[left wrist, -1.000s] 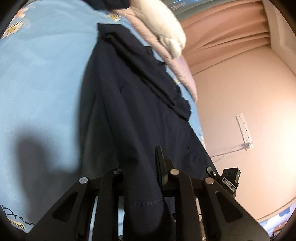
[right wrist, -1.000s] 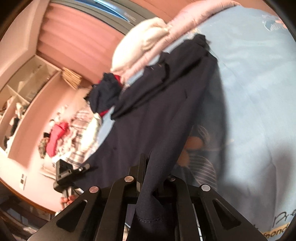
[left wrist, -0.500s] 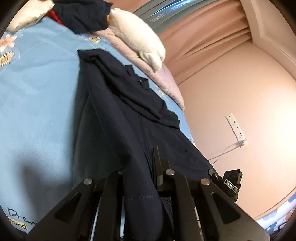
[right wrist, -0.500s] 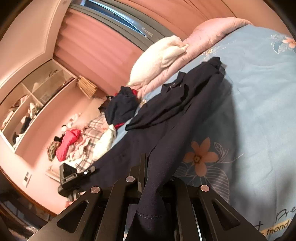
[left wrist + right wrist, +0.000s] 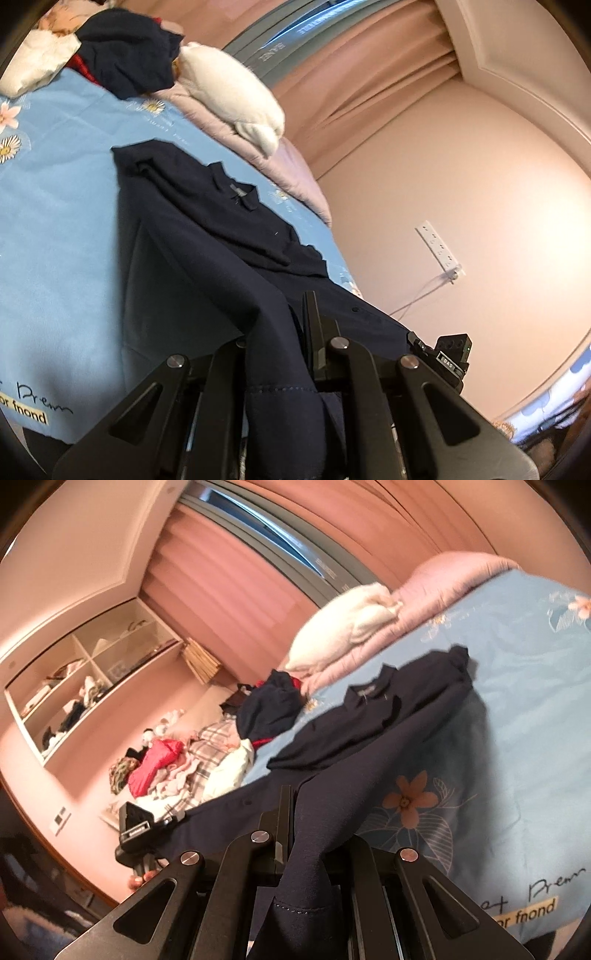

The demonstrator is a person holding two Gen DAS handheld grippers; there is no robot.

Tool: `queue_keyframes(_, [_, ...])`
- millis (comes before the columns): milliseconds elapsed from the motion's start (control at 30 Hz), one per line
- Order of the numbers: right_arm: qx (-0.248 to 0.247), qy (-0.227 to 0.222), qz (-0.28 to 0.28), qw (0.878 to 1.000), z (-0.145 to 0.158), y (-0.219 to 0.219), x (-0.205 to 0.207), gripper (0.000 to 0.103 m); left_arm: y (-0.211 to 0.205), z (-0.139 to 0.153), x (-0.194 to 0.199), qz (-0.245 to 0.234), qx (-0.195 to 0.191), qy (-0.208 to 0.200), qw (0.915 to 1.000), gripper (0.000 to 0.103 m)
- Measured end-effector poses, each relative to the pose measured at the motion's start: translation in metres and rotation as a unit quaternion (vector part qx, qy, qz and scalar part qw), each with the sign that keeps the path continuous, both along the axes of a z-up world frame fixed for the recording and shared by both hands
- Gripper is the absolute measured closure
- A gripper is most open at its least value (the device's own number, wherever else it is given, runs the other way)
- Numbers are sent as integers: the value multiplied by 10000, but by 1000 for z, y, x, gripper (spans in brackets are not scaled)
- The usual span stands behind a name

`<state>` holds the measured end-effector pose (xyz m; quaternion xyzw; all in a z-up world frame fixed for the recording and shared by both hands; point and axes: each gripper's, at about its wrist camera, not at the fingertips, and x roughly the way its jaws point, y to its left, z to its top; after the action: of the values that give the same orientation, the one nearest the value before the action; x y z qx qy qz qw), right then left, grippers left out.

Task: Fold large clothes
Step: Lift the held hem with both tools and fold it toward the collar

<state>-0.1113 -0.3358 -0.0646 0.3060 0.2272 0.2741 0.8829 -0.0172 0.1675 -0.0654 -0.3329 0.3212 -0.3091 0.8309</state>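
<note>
On the bed: dark navy collared shirt, hem clamped by both grippers.
Left gripper: closed on hem; its view alone shows white wall socket strip.
Right gripper: closed on hem; its view alone shows open wall shelves.

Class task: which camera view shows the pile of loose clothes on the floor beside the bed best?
The right wrist view: the pile of loose clothes lies in full sight below the shelves. The left wrist view faces the wall and shows none of that pile.

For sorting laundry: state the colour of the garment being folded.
Dark navy, plain; the garment shows best in the right wrist view.
</note>
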Motion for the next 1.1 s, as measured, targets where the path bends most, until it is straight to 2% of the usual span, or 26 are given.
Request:
queue_keyframes(133, [104,-323,26,9994,11,-4,-13,96,-1,19,-19,-56,-13,-237,9997,94])
queue_keyframes(300, [-14,-819,54,9966,31,-5,-30,96,-2,43,-37,-123,-83,-628,9979,94])
queue_keyframes(533, [6,-1319,123,9912,49,-5,-27,96,0,51,-36,-191,-301,-832,9959,93])
queue_keyframes(767, [-20,-1036,36,9946,40,-16,14,96,-1,38,5,-58,-351,-559,9978,93])
queue_keyframes(900, [167,-879,-26,9960,36,-25,49,96,-2,35,36,73,-355,-441,9984,93])
queue_keyframes(1100, [217,-529,-130,9983,36,-33,110,96,-7,19,102,262,-377,45,9989,92])
